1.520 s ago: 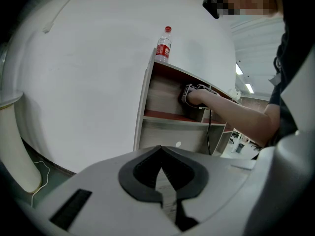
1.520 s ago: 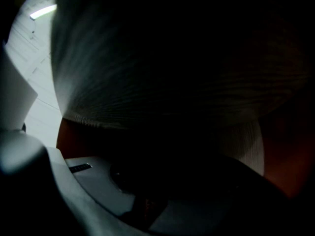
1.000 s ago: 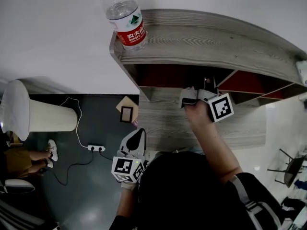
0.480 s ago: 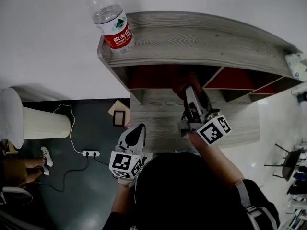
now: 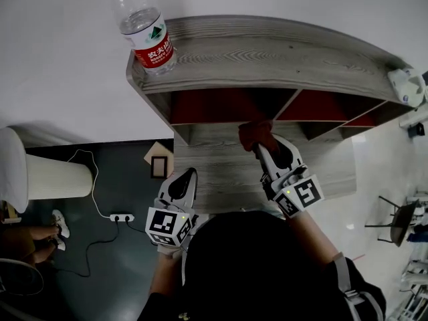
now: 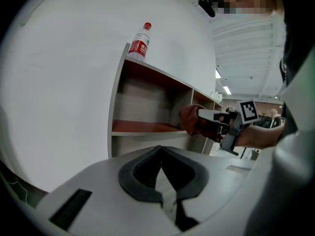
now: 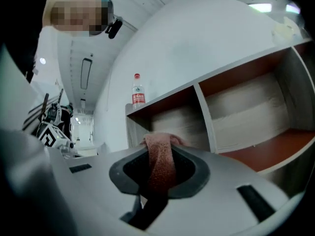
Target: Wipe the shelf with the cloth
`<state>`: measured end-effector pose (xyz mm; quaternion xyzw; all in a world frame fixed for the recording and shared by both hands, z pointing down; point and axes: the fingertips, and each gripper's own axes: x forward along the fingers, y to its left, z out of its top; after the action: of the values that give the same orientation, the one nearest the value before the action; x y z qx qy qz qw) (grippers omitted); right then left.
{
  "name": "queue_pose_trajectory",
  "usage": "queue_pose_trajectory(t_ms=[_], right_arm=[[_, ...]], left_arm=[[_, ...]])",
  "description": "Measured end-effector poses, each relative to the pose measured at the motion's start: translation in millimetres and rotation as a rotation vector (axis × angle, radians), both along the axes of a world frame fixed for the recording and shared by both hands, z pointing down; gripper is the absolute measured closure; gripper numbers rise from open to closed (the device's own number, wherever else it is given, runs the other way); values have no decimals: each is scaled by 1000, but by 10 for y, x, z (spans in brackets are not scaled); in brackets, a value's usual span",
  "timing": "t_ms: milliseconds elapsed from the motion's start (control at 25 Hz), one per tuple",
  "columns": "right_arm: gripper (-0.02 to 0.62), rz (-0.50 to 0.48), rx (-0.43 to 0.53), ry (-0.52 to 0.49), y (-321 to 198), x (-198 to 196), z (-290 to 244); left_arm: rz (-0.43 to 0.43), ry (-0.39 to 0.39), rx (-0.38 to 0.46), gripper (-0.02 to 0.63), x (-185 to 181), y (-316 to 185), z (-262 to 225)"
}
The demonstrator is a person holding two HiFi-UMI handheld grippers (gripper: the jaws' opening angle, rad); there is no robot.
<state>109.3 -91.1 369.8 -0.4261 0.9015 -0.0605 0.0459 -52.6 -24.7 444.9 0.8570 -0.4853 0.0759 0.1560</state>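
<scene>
- A person stands at a grey wood-grain shelf [image 5: 281, 52] against a white wall, with a two-jaw gripper in each hand.
- The right gripper [image 5: 262, 151] is clamped tight on a cloth [image 5: 255, 132], its jaws pinching the fabric into a narrow strip.
- The cloth is rust-red with a coarse, visible weave. It is bunched into a soft wad ahead of the jaw tips, with one fold running back between them.
- The wad sits at the front edge of the shelf's red-topped middle board, near the upright divider between the left and centre compartments. No view settles whether it is pressing on the board.
- The left gripper [image 5: 188, 177] hangs low and apart from the shelf, jaws closed together with nothing between them.
- A clear water bottle [image 5: 142, 28] with a red label and red cap stands upright on the left end of the top board.
- On the dark floor to the left lie a white power strip [image 5: 121, 216] with its cable and a small picture frame [image 5: 159, 166], beside a white cylindrical stand [image 5: 50, 178].
</scene>
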Motion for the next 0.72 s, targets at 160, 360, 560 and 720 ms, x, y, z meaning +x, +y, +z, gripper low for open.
queue_pose_trajectory(t_ms=[160, 360, 560, 720], right_arm=[[543, -13, 10, 126, 70, 45, 130], [541, -18, 9, 238, 134, 56, 235], [541, -25, -17, 243, 130, 53, 290], [541, -15, -16, 246, 129, 40, 297]], left_arm=[[9, -4, 16, 601, 27, -5, -39], [30, -6, 27, 601, 59, -22, -65], [47, -3, 32, 601, 111, -18, -78], [58, 0, 32, 601, 126, -20, -88]])
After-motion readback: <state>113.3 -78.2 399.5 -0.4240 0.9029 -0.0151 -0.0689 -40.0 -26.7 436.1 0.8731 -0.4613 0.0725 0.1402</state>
